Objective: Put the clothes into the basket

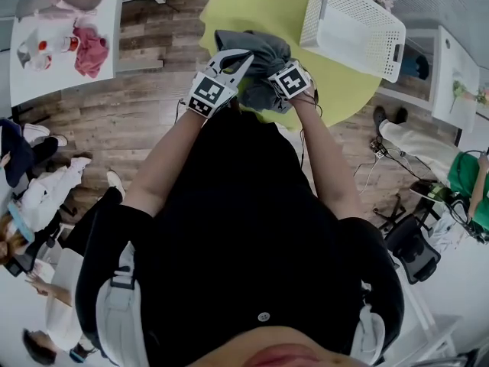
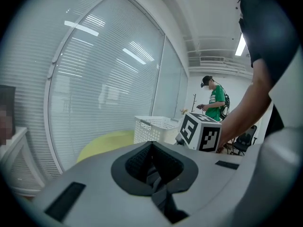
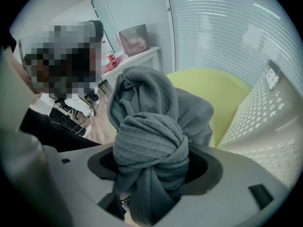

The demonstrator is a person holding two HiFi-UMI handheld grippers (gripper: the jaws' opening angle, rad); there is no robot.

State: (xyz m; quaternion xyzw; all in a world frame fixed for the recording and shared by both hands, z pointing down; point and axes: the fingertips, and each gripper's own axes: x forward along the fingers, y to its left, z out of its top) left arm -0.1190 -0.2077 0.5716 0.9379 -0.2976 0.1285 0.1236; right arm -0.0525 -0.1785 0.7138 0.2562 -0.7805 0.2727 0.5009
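A grey knitted garment [image 1: 256,60] hangs bunched between both grippers above the near edge of the round yellow-green table [image 1: 252,6]. My left gripper [image 1: 241,58] is shut on a thin fold of the garment [image 2: 155,181], which runs down between its pads. My right gripper [image 1: 278,66] is shut on a thick twisted wad of the garment [image 3: 151,145], and its fingertips are buried in the cloth. The white perforated basket [image 1: 351,25] lies tilted on the table's far right, beyond the right gripper. The same basket [image 3: 270,122] fills the right edge of the right gripper view.
A white side table [image 1: 30,71] at the far left carries pink clothes [image 1: 90,52] and small items. People stand on the wooden floor at the left. A person in green [image 2: 215,103] and an office chair [image 1: 416,251] are at the right.
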